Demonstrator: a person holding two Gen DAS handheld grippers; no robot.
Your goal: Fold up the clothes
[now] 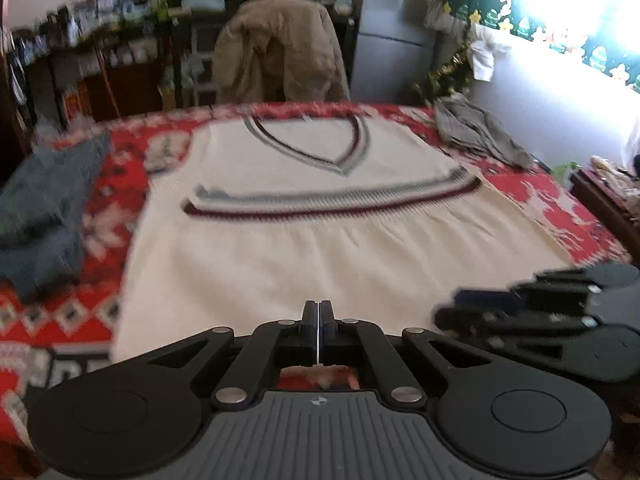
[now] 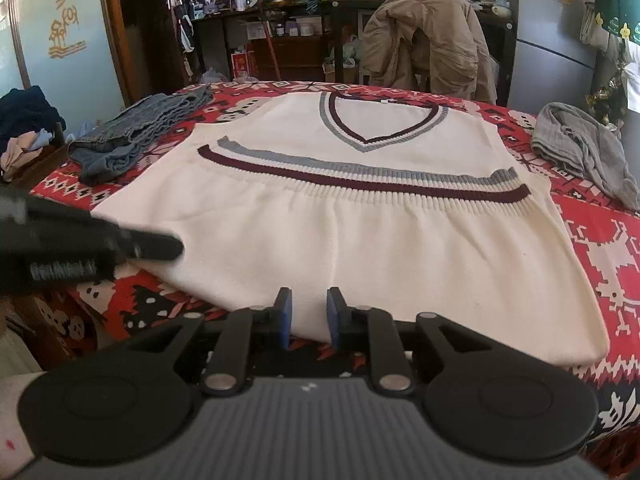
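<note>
A cream knit vest (image 2: pixel 360 240) with a V-neck lies flat on the red patterned tablecloth (image 2: pixel 600 264). Its striped grey and maroon hem is folded up across the chest. My right gripper (image 2: pixel 310 316) is at the vest's near folded edge, its blue pads apart with cream fabric showing in the gap. In the left wrist view the vest (image 1: pixel 320 248) fills the middle, and my left gripper (image 1: pixel 319 314) hovers over its near edge with pads pressed together and nothing seen between them. The right gripper (image 1: pixel 448 308) shows blurred at the lower right there. The left gripper (image 2: pixel 172 248) shows blurred by the vest's left side.
A blue-grey knit garment (image 2: pixel 132 136) lies on the cloth left of the vest. A crumpled grey garment (image 2: pixel 584 152) lies at the right. A chair draped with a tan jacket (image 2: pixel 428 40) stands behind the table. Dark clothes (image 2: pixel 24 116) are piled at far left.
</note>
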